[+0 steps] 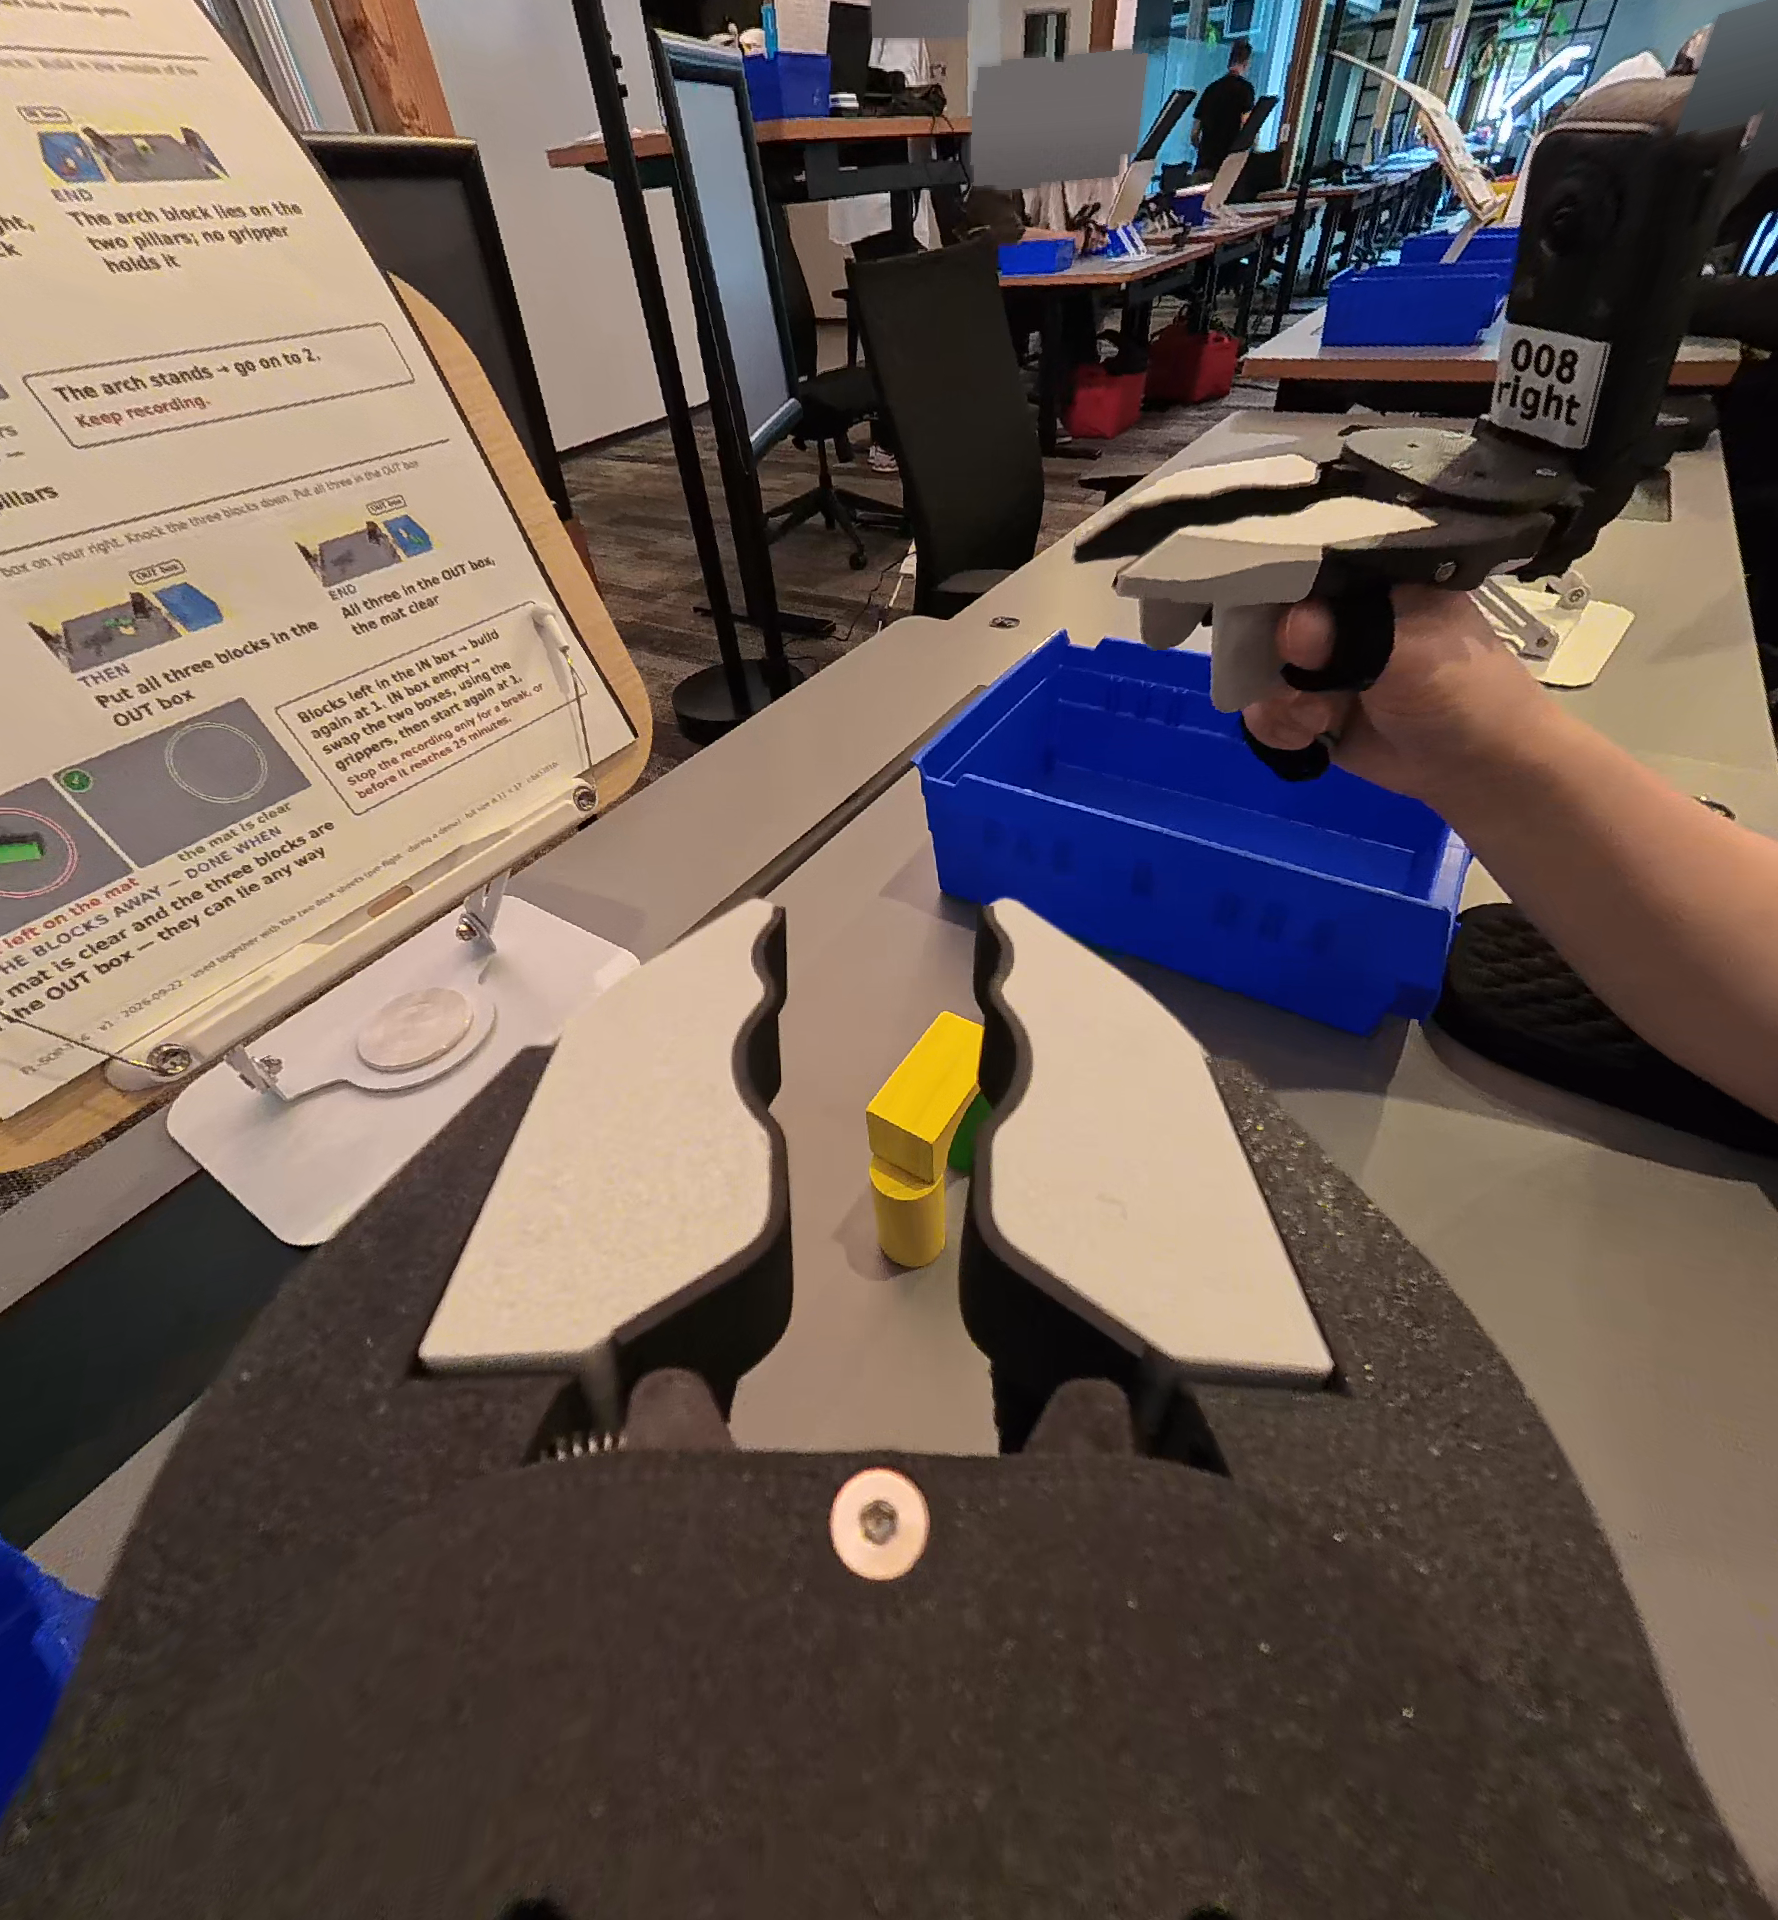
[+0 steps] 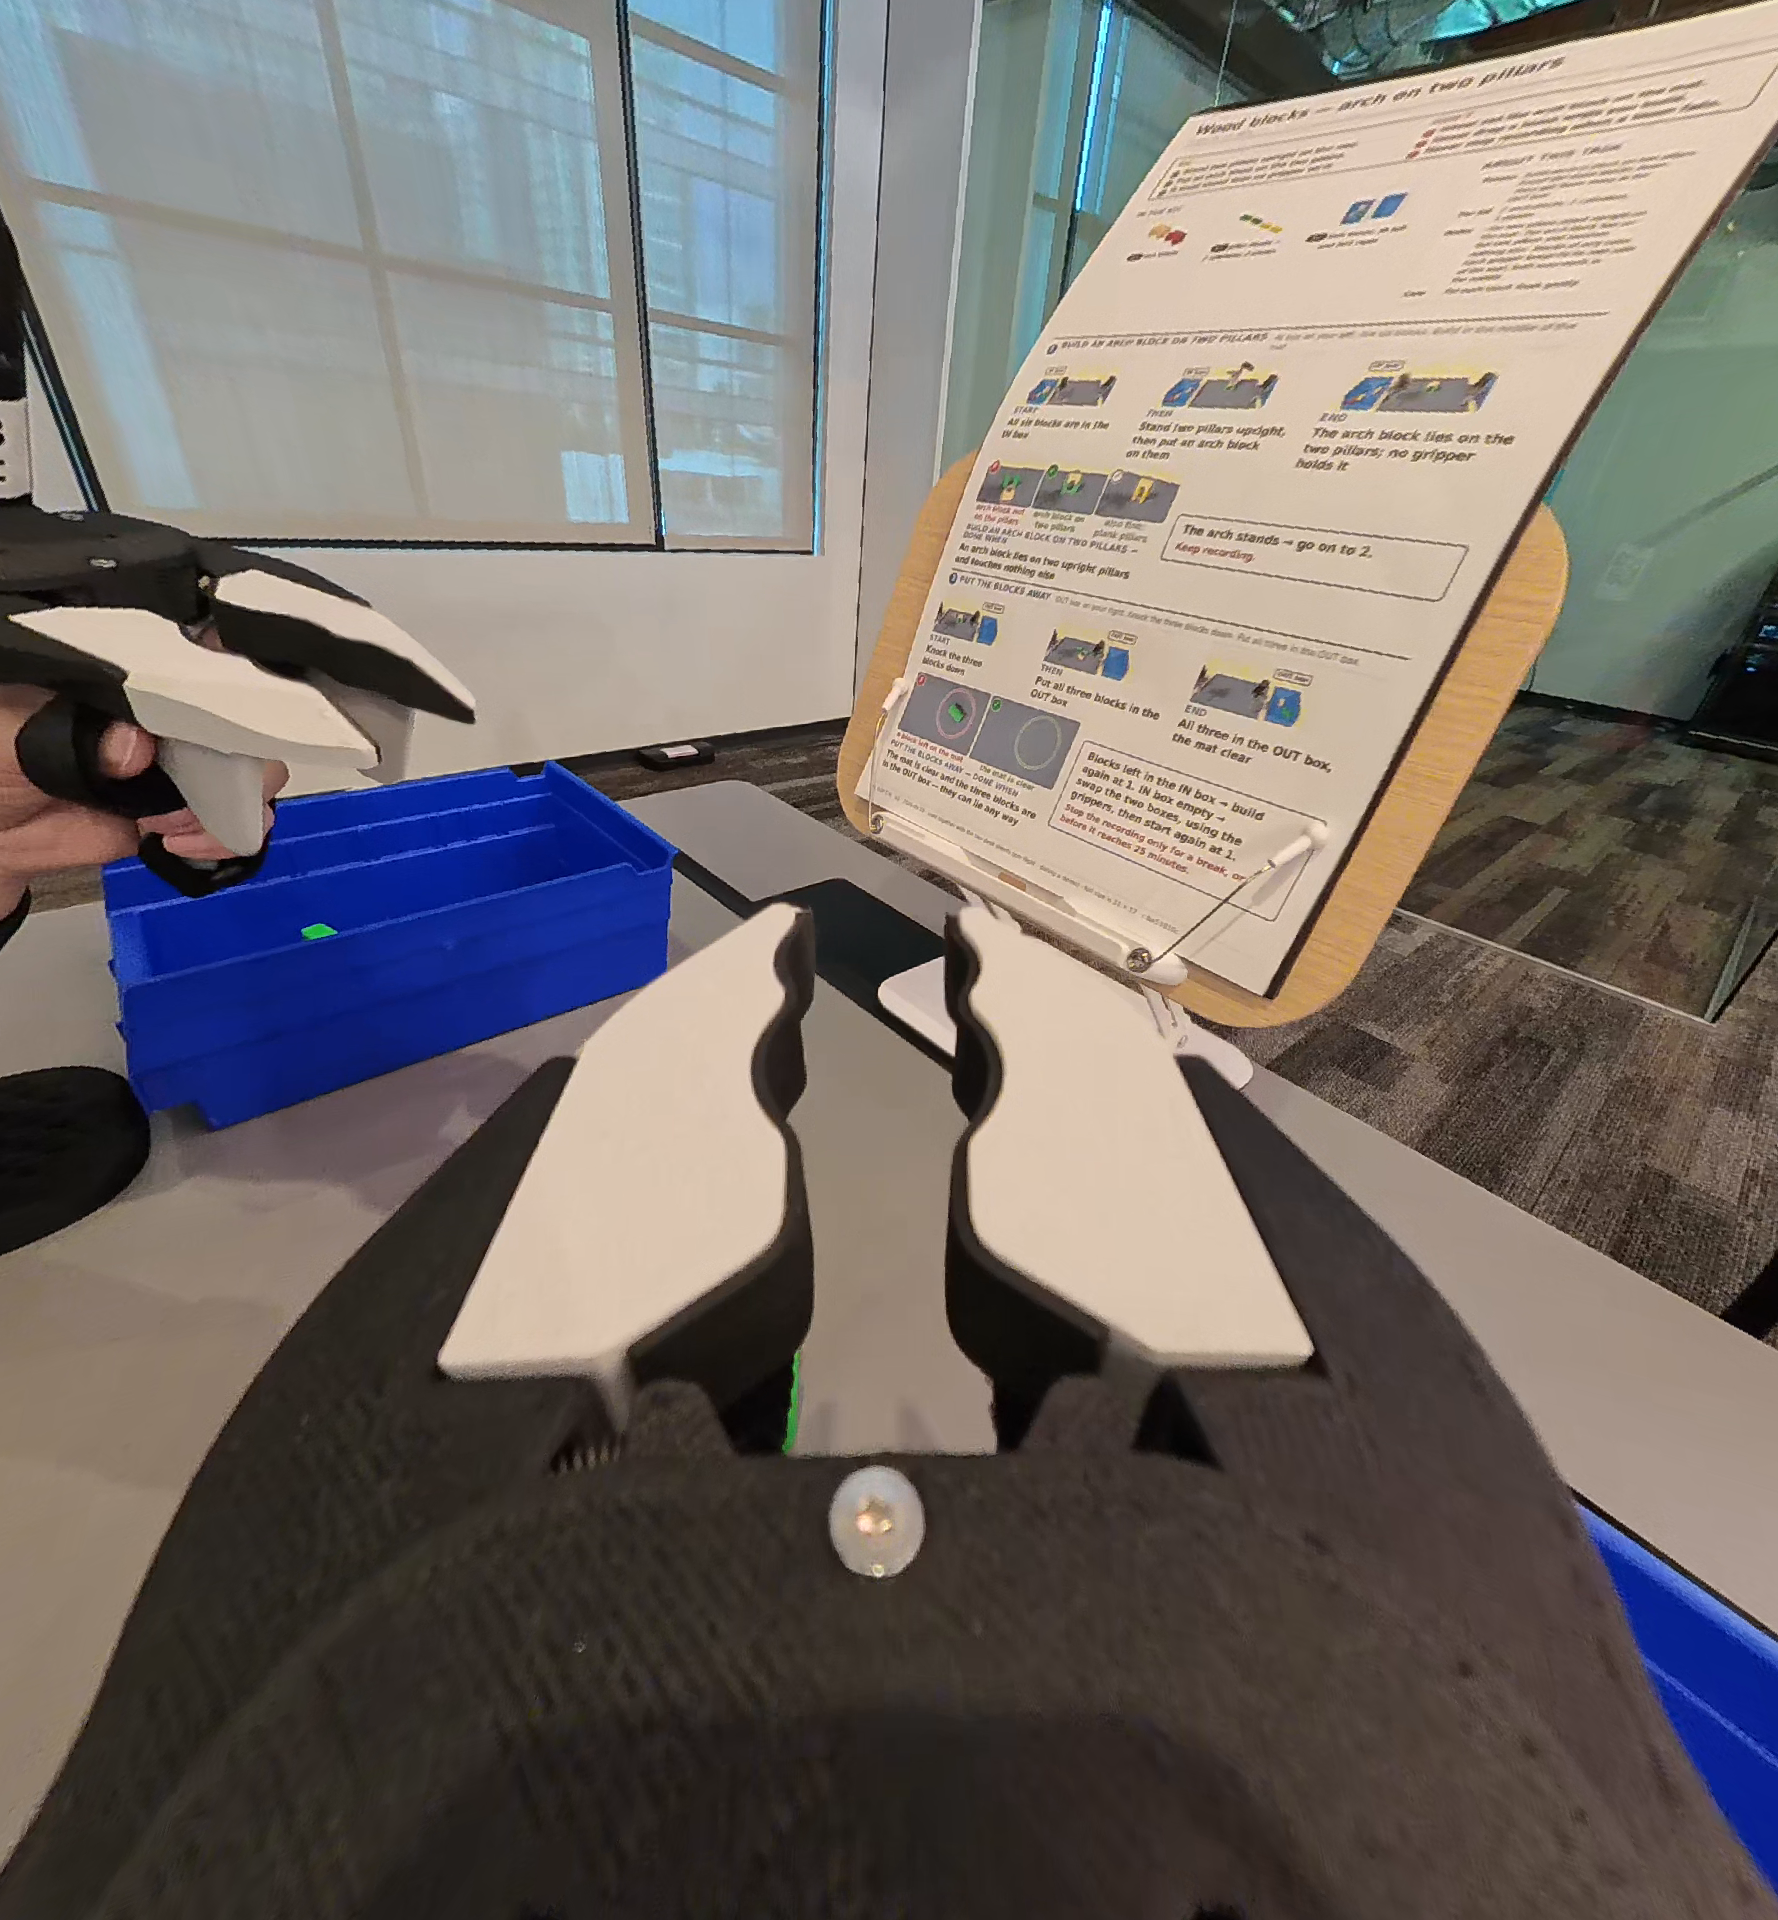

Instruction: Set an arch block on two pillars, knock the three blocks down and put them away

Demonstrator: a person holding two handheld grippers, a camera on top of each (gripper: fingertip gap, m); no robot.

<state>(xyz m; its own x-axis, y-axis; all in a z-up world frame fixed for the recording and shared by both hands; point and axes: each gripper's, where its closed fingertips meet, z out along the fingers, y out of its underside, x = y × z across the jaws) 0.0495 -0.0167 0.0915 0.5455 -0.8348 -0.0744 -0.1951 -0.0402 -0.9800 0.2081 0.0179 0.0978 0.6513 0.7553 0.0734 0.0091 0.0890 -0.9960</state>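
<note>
Parted and empty, my left gripper's fingers (image 1: 646, 1132) frame the yellow arch block (image 1: 924, 1099) atop its yellow pillar (image 1: 909, 1216); light, rigid wood, best grasped across flat sides. Right gripper (image 2: 874, 1023) likewise parted, empty.

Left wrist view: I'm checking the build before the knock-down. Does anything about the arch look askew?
Yes. The yellow wooden arch block sits tilted on the yellow cylindrical pillar, not level; the green pillar behind is mostly hidden by a finger.
</note>
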